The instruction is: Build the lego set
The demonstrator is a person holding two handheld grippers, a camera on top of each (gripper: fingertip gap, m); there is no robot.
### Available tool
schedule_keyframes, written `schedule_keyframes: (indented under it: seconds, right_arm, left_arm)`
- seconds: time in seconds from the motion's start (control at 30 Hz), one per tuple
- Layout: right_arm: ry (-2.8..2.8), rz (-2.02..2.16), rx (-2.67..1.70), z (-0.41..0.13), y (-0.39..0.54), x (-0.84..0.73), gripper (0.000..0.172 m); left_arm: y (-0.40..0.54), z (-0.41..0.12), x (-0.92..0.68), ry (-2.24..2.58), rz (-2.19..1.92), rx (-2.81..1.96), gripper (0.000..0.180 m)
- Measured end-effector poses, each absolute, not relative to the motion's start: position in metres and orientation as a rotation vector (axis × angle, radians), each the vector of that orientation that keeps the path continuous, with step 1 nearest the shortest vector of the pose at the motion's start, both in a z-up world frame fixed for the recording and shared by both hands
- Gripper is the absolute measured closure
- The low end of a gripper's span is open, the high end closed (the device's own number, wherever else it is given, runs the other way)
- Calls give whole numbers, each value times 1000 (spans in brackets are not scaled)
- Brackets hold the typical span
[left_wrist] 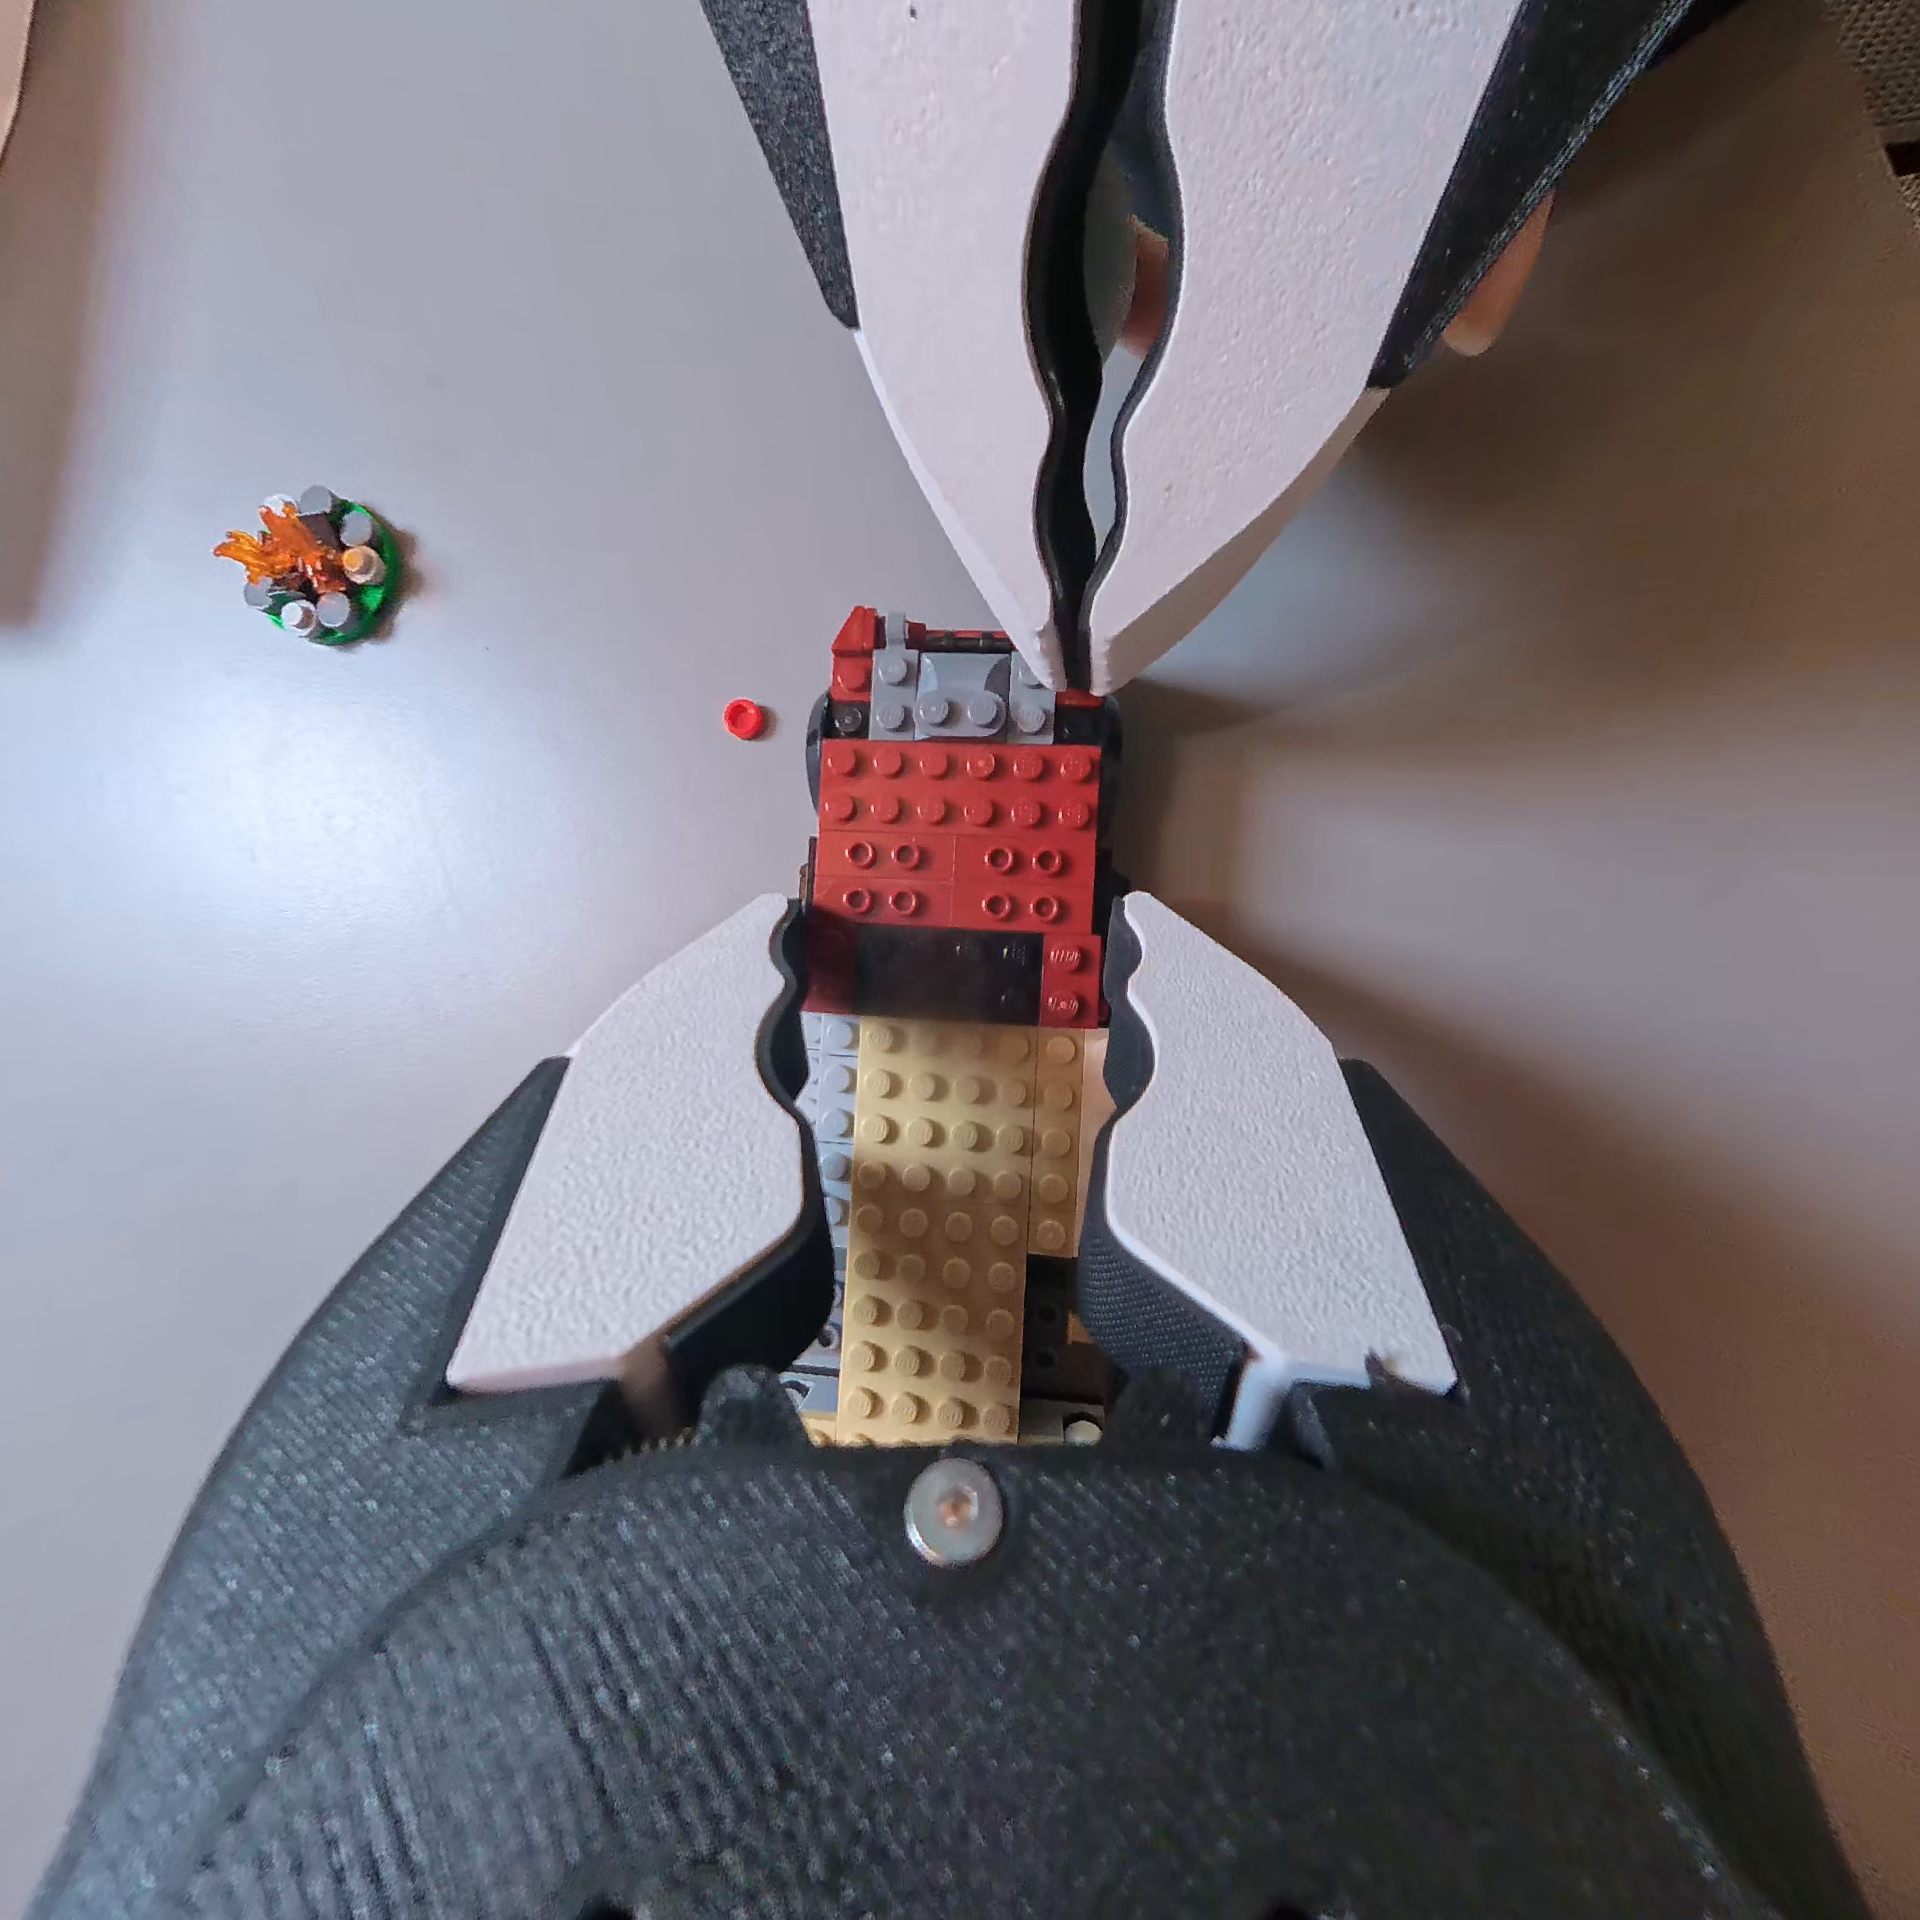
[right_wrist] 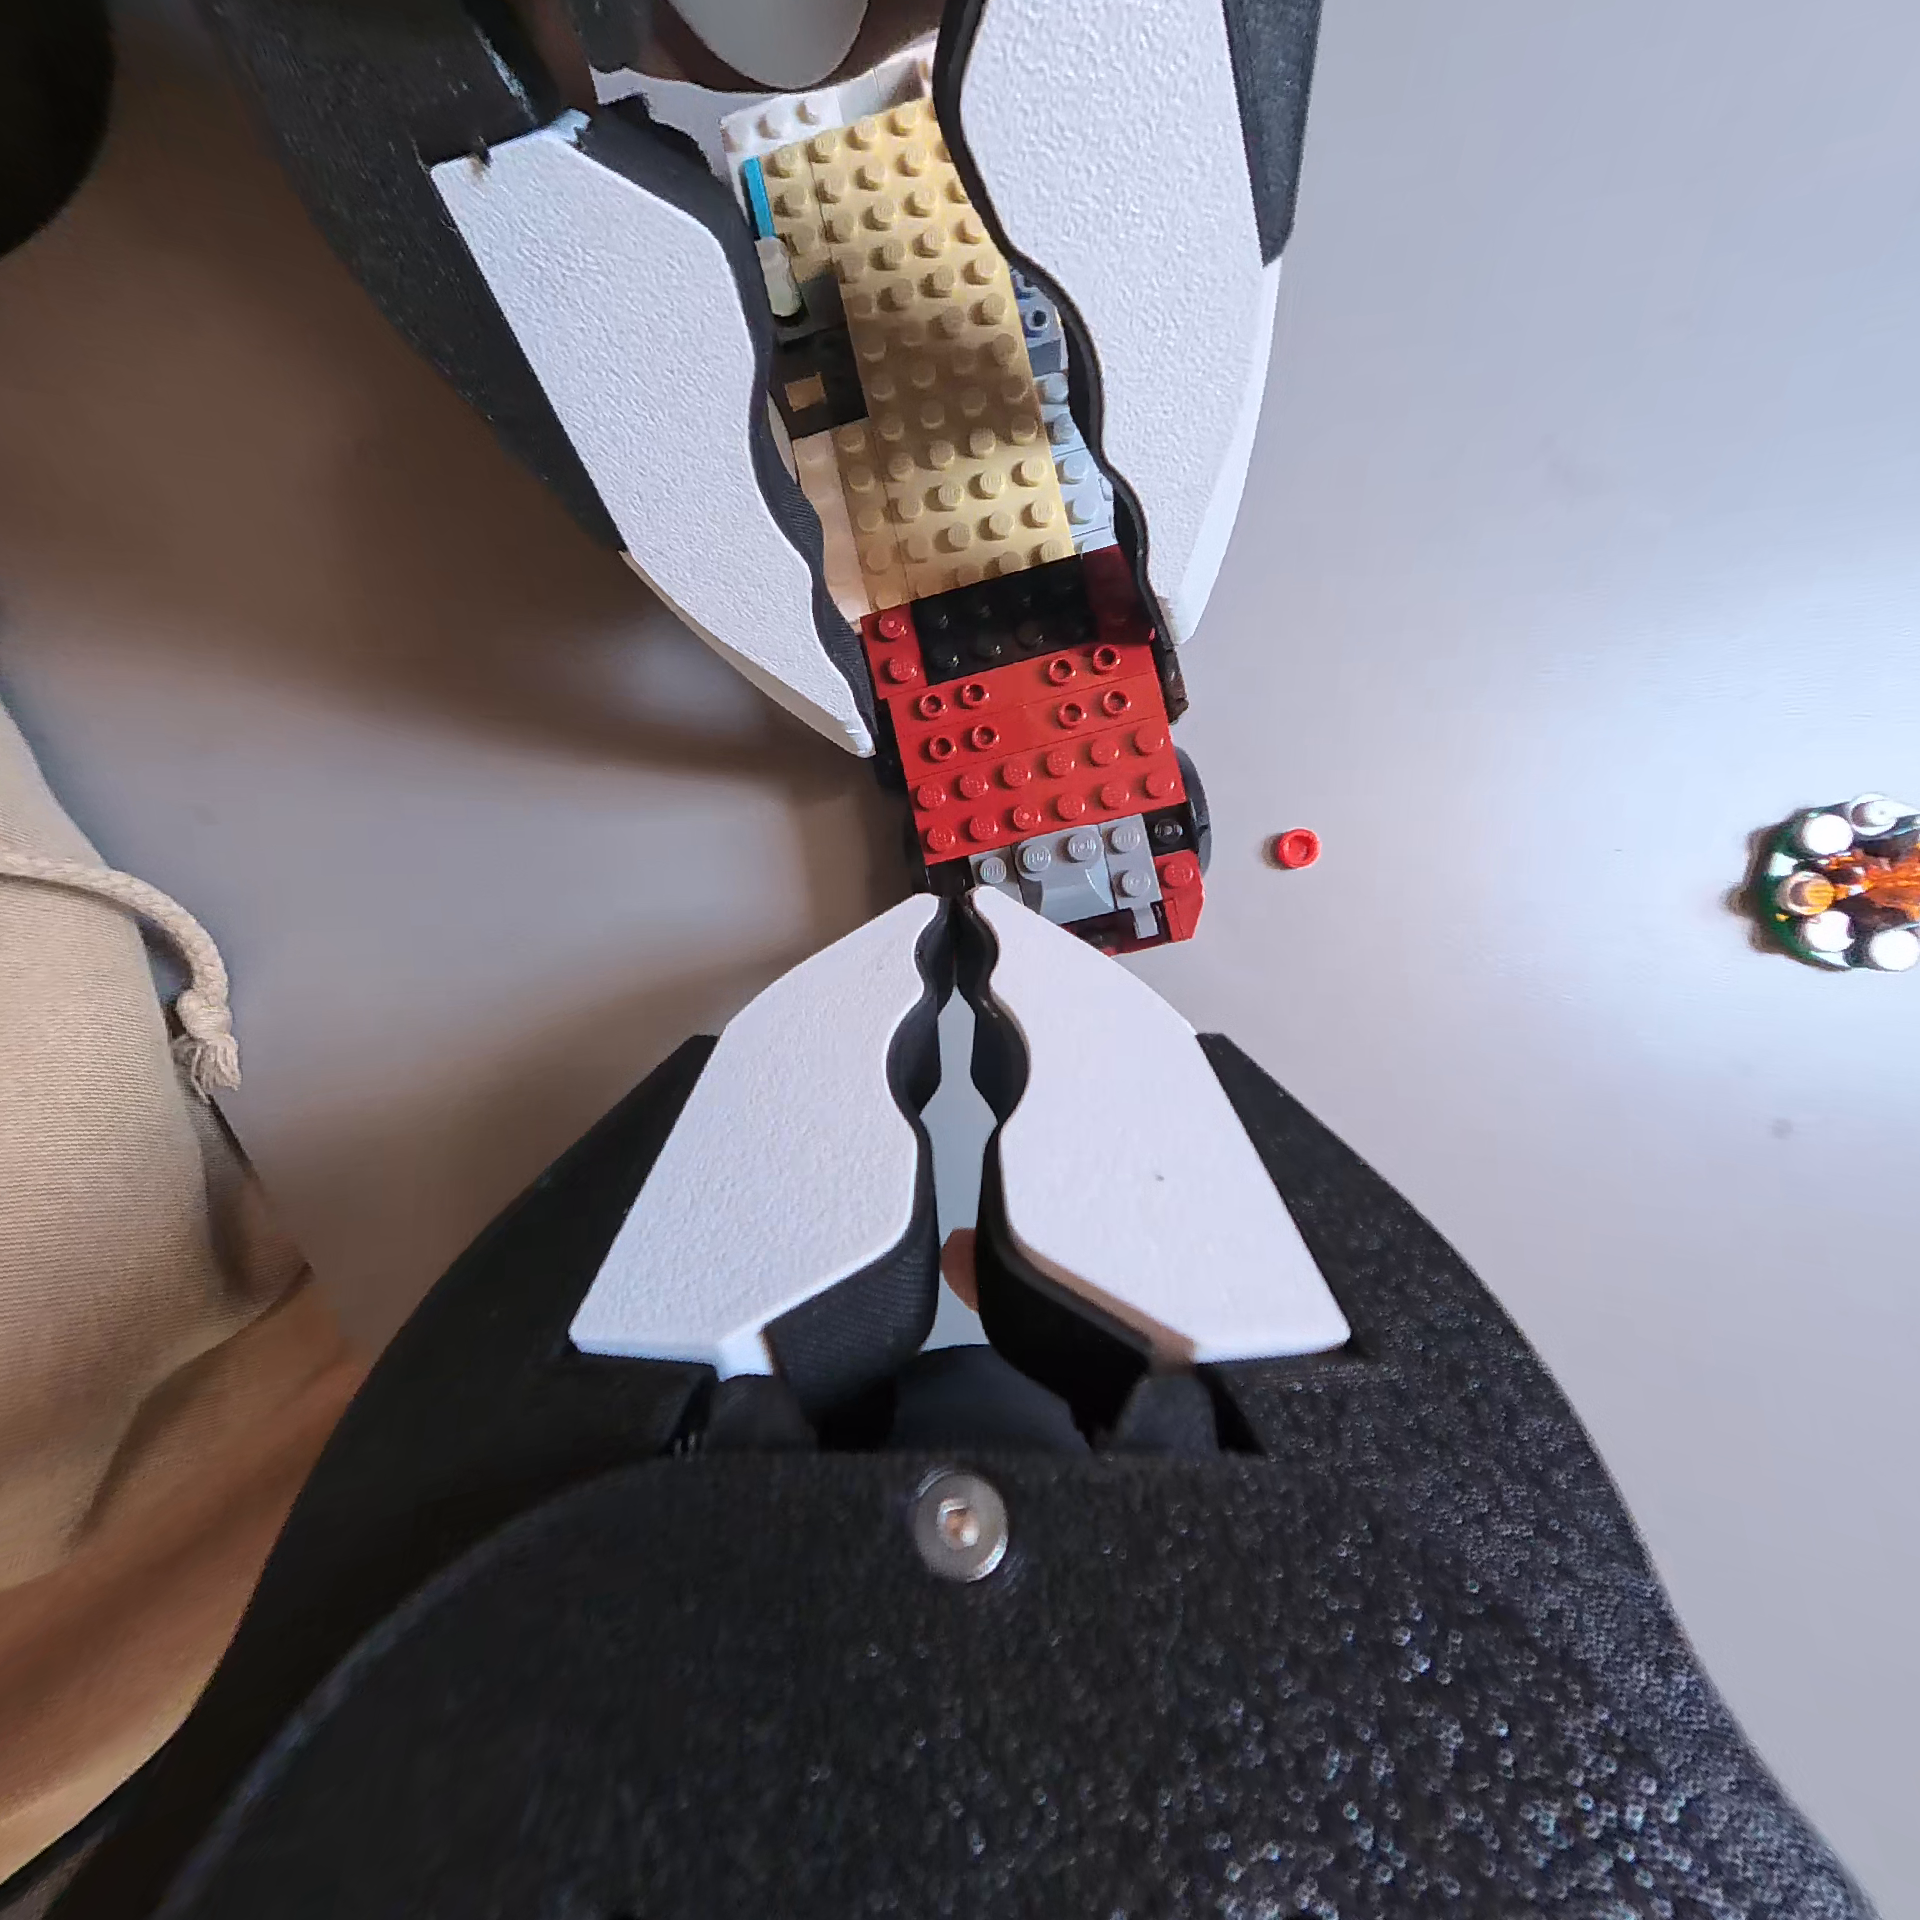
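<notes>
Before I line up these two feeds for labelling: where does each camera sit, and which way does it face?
Left wrist view: on the left gripper, looking down its fingers, which clamp the brick vehicle; the shut right gripper points back at it.
Right wrist view: on the right gripper, tips at the vehicle's front corner; opposite, the left gripper; a beige sleeve.
Shared: vehicle, red stud, campfire model, grey table.

Pale grey tabletop (left_wrist: 416,260) (soft shadows)
</notes>
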State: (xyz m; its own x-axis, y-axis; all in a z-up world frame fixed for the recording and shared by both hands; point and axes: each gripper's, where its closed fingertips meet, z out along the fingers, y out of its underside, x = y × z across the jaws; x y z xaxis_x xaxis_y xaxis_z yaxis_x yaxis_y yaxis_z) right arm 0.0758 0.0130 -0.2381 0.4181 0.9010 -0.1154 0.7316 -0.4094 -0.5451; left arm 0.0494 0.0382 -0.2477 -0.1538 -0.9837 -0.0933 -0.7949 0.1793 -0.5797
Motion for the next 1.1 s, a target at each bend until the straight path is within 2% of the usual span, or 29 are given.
schedule_keyframes:
  seconds: [0.6,0.77,0.83,0.93,1.1]
  right_arm:
    - [-1357,667,-2229,-240,12,73,171]
    - [-1226,823,-2204,-218,17,74,172]
    - [-1263,755,-2189,-217,16,78,172]
    - [-1358,643,-2187,-229,9,77,156]
    - [-1392,533,-2176,-236,11,78,169]
  left_arm:
    - [37,-248,50,2006,-567,-1667,125]
    - [37,-248,50,2007,-572,-1666,125]
    - [37,-248,50,2007,-575,-1665,125]
    - [37,-248,50,2006,-573,-1667,125]
    - [37,-248,50,2003,-573,-1667,125]
